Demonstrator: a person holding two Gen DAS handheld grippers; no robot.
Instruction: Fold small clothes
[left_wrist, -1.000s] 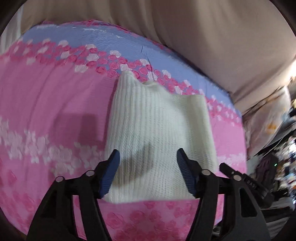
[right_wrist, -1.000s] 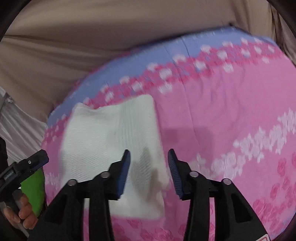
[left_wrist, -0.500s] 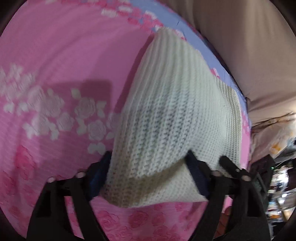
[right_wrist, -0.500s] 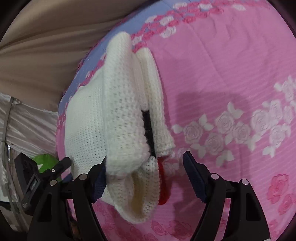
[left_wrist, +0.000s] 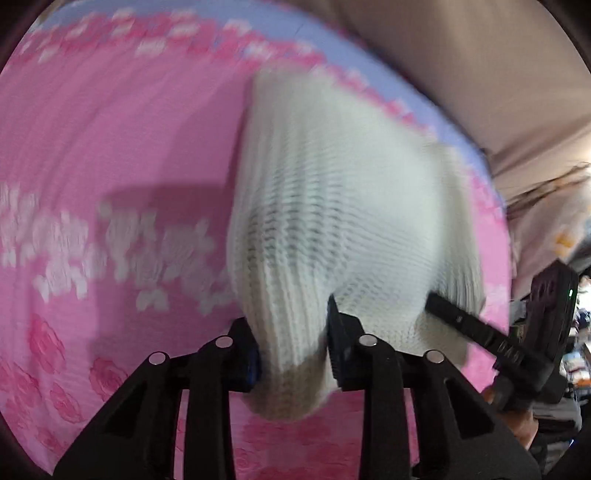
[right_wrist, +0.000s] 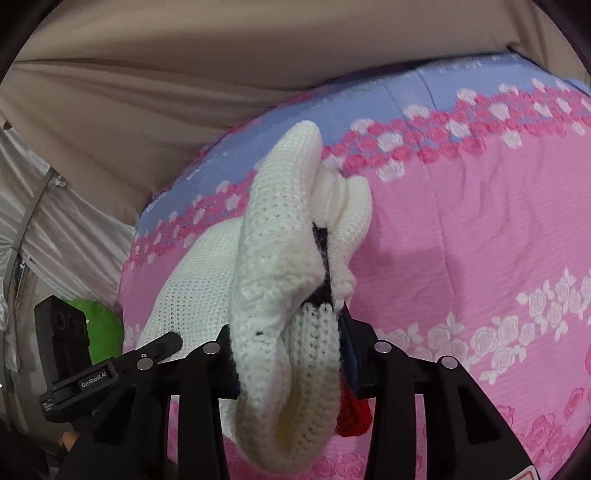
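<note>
A small white knitted garment (left_wrist: 332, 206) lies folded on the pink flowered bedspread (left_wrist: 110, 147). My left gripper (left_wrist: 293, 354) is shut on its near left corner, and the cloth bunches between the jaws. My right gripper (right_wrist: 291, 354) is shut on the near right corner of the same garment (right_wrist: 273, 251), which is lifted and bunched, showing a red patch (right_wrist: 352, 417) and dark trim underneath. The right gripper also shows at the right of the left wrist view (left_wrist: 480, 332). The left gripper shows at the left of the right wrist view (right_wrist: 110, 369).
The bedspread (right_wrist: 480, 240) has a blue band (right_wrist: 424, 92) along its far edge, against a beige cloth wall (right_wrist: 184, 74). A green object (right_wrist: 99, 328) lies beyond the bed's left edge. Clutter (left_wrist: 576, 332) stands off the right side.
Both grippers have closed on the garment's near corners. The near edge is lifted higher off the bed and both views have tilted up toward the far edge.
</note>
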